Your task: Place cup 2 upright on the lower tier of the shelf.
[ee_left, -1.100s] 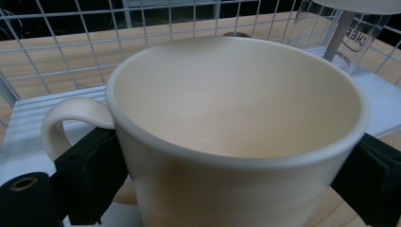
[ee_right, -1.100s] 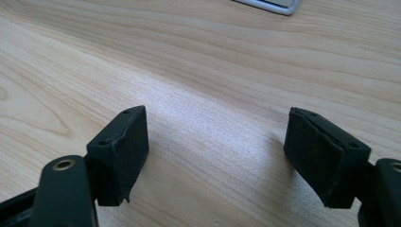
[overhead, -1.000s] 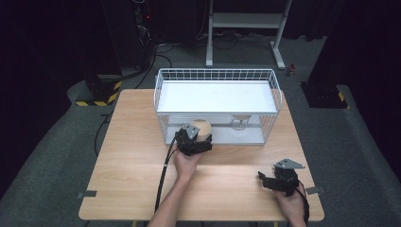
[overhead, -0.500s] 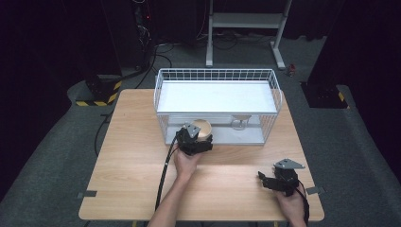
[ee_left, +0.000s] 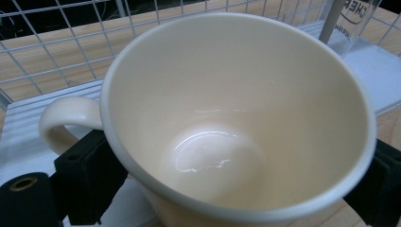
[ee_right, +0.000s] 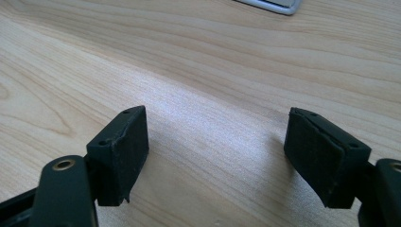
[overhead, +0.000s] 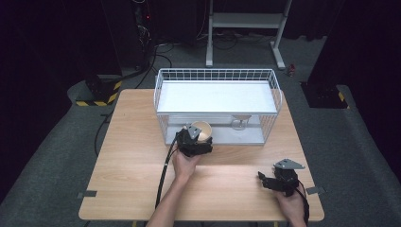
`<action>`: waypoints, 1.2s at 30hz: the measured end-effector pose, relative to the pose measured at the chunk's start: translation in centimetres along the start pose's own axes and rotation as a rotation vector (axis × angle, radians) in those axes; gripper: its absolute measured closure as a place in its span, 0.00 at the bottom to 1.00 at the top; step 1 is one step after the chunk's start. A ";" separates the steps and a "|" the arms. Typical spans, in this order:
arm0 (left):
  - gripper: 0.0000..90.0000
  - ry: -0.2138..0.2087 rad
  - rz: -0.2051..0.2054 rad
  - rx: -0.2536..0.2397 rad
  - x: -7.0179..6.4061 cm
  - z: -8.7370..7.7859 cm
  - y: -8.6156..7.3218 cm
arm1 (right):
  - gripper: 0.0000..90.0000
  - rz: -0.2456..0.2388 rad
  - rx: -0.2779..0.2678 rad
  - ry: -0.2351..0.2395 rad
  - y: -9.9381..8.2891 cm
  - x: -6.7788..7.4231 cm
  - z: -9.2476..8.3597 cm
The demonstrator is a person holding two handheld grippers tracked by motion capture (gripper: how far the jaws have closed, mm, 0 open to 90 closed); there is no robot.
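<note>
A cream mug [overhead: 203,129] with a handle sits at the front opening of the white wire rack [overhead: 215,71], at its lower shelf. My left gripper [overhead: 195,143] is shut on it. In the left gripper view the mug [ee_left: 227,118] opens toward the camera and is empty inside, with the black pads [ee_left: 90,175] pressed against its outer wall on both sides. My right gripper [overhead: 268,181] rests low over the table's front right, jaws open. In the right gripper view its gripper [ee_right: 217,151] has only bare wood between the pads.
A clear glass [overhead: 240,122] with printed lettering [ee_left: 352,19] stands on the rack's lower shelf, right of the mug. The rack's top shelf is a white sheet [overhead: 215,97]. The wooden table [overhead: 127,156] has black cable [overhead: 164,175] trailing off its front edge.
</note>
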State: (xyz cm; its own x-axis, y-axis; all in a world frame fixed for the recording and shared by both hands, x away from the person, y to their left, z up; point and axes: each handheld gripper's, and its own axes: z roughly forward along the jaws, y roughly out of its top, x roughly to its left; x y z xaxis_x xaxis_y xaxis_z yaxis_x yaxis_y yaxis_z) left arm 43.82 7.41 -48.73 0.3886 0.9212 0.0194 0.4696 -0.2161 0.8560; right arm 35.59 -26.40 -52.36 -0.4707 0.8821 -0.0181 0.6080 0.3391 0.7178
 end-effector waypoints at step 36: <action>0.10 0.017 -0.010 0.038 0.9 0.5 0.8 | 0.25 0.000 0.000 0.000 0.0 0.0 0.0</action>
State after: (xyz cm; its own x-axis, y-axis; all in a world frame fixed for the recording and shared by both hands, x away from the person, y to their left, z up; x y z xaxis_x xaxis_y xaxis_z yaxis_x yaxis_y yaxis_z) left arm 44.94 7.87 -48.29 0.3705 0.9286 0.0205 0.5034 -0.2192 0.8358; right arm 35.60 -26.40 -52.36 -0.4709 0.8820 -0.0178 0.6080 0.3391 0.7178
